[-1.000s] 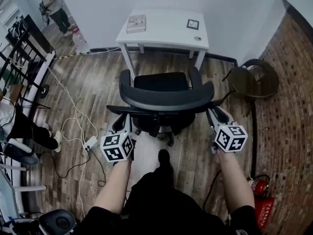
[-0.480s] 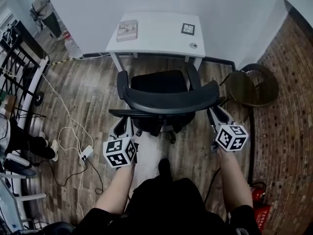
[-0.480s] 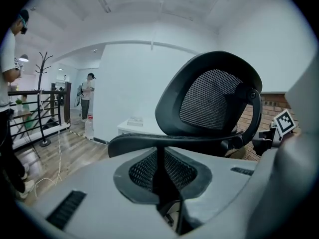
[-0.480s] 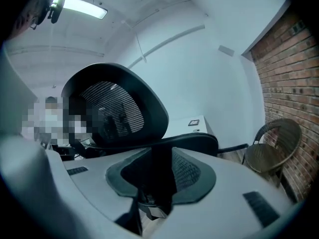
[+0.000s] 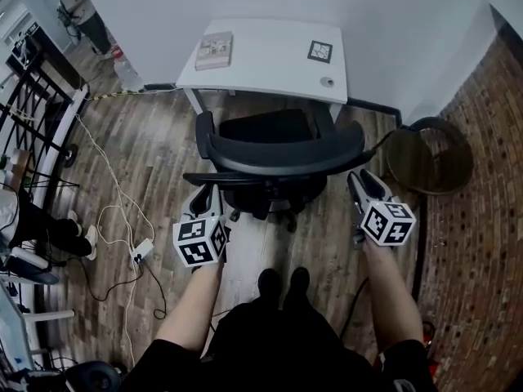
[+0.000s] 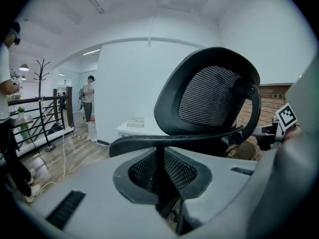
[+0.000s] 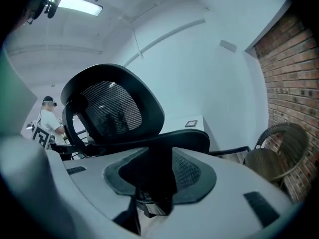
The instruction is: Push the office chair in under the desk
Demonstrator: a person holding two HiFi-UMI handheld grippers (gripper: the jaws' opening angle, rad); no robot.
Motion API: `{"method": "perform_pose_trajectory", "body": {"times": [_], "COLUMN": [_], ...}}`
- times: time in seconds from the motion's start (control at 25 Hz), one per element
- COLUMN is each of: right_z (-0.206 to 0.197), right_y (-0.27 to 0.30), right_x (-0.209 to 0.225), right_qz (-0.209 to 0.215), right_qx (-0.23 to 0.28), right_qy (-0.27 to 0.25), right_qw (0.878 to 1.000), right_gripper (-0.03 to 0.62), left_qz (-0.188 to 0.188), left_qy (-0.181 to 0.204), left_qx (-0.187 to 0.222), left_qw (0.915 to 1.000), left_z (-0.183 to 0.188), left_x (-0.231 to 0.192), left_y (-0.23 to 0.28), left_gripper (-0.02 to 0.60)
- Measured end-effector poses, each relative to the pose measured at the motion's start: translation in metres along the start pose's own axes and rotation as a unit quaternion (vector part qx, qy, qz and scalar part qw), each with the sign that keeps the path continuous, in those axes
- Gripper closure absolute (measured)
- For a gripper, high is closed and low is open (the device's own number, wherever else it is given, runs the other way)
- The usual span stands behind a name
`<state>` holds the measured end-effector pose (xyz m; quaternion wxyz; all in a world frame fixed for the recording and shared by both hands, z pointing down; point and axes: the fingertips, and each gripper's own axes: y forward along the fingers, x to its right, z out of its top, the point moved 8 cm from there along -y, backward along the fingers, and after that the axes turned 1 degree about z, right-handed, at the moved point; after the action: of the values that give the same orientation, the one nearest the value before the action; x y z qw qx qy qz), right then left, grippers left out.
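Note:
The black mesh office chair (image 5: 282,158) stands with its seat front under the white desk (image 5: 270,64) and its back toward me. My left gripper (image 5: 204,194) is at the rear of the left armrest (image 5: 204,178). In the left gripper view the armrest's thin post (image 6: 160,166) stands between the parted jaws, and the pads are clear of it. My right gripper (image 5: 357,181) is behind the right armrest (image 5: 359,170). Its jaws are opening, with the dark armrest post (image 7: 157,176) between them. The chair's backrest (image 6: 209,101) (image 7: 112,106) fills both gripper views.
A book (image 5: 215,50) and a marker tag (image 5: 319,51) lie on the desk. A round wicker chair (image 5: 429,153) stands at the right by the brick wall (image 5: 482,235). Cables and a power strip (image 5: 140,251) lie on the floor at the left, beside a black railing (image 5: 37,113). A person (image 5: 78,2) stands far back.
The chair has rolled forward toward the desk, and its seat front now lies under the desktop. Both grippers followed it, and both my feet have stepped up behind it.

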<state>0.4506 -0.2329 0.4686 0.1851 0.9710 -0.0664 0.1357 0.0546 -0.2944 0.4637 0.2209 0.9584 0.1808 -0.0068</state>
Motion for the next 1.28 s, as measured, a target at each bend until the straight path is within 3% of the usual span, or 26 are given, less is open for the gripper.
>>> {"method": "perform_pose_trajectory", "body": {"times": [0.2, 0.6, 0.72, 0.84, 1.0, 1.28], "right_z": [0.014, 0.017, 0.016, 0.019, 0.023, 0.023], "right_y": [0.011, 0.014, 0.007, 0.006, 0.015, 0.017], "right_x": [0.010, 0.022, 0.032, 0.042, 0.042, 0.039], "right_qz": [0.028, 0.073, 0.072, 0.077, 0.089, 0.088], "right_qx": [0.000, -0.023, -0.016, -0.012, -0.017, -0.010], "right_qy": [-0.016, -0.035, -0.031, -0.024, -0.033, -0.025], "right_qw": [1.000, 0.996, 0.997, 0.997, 0.995, 0.996], "right_gripper": [0.454, 0.479, 0.470, 0.470, 0.465, 0.467], "left_qz": [0.042, 0.078, 0.065, 0.056, 0.061, 0.059], "left_qy": [-0.018, -0.044, -0.056, -0.043, -0.022, -0.021], "left_qx": [-0.007, -0.008, 0.007, 0.008, 0.003, 0.009], "left_qw": [0.9989, 0.9959, 0.9963, 0.9975, 0.9979, 0.9980], "left_z": [0.007, 0.007, 0.008, 0.010, 0.014, 0.018], "left_x": [-0.004, 0.004, 0.019, 0.032, 0.031, 0.025], "left_y": [0.005, 0.005, 0.000, 0.001, 0.004, 0.009], "left_gripper": [0.548, 0.548, 0.548, 0.548, 0.548, 0.548]}}
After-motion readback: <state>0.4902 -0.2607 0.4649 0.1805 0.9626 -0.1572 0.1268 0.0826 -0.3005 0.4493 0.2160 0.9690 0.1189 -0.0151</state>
